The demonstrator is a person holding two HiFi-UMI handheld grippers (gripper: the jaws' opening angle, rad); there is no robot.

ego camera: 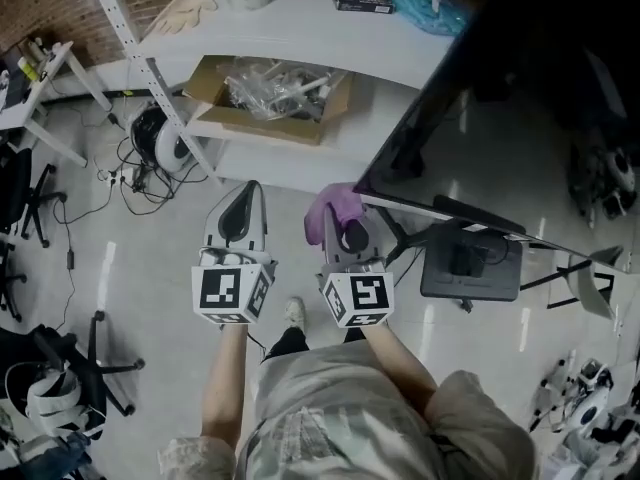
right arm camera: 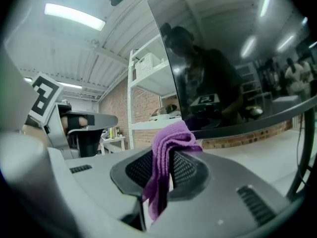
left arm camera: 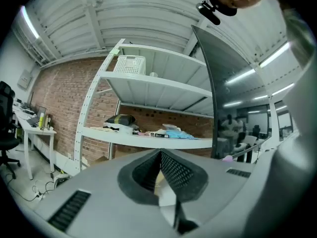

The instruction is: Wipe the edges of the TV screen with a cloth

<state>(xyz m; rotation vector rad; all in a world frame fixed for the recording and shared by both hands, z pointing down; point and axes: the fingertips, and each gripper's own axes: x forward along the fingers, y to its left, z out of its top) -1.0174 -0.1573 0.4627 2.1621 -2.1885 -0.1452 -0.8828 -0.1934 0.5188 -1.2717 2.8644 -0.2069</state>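
Note:
The black TV screen (ego camera: 520, 108) stands on a stand at the right, its lower left corner just beyond my right gripper (ego camera: 340, 213). That gripper is shut on a purple cloth (ego camera: 330, 208), which bunches at its tip close under the screen's bottom edge. In the right gripper view the purple cloth (right arm camera: 166, 152) hangs out between the closed jaws, and the dark TV screen (right arm camera: 233, 53) fills the upper right. My left gripper (ego camera: 243, 203) is held beside the right one, shut, with nothing in it. Its closed jaws point toward the white shelf (left arm camera: 143, 135).
A white metal shelf unit (ego camera: 300, 28) stands ahead, with a cardboard box (ego camera: 270, 93) of clutter on its lower level. The TV stand's base (ego camera: 470, 268) sits on the floor at right. Cables (ego camera: 140, 173) and office chairs (ego camera: 60, 368) lie at left.

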